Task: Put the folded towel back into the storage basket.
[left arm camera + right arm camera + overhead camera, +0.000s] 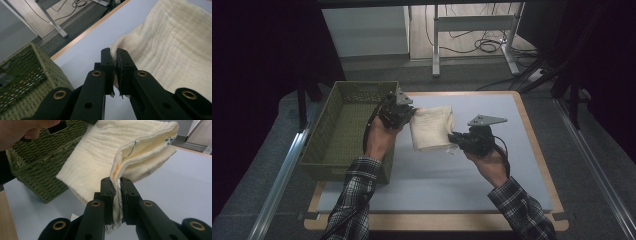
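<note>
A folded cream cloth (pixel 432 128) hangs a little above the pale blue table top (pixel 492 165), held at two corners. My left gripper (pixel 411 111) is shut on its upper left corner, next to the green woven basket (pixel 343 131). In the left gripper view the jaws pinch the cloth (pixel 172 47) edge at my left gripper (pixel 115 53). My right gripper (pixel 453 136) is shut on the lower right corner. The right gripper view has the folded cloth (pixel 112 152) clamped in my right gripper (pixel 116 182), with a printed inner side showing at the fold.
The basket (pixel 37 162) stands at the table's left side, open at the top. Beyond the table's far edge are a white desk frame (pixel 472 35) and cables on the floor. Dark curtains flank both sides.
</note>
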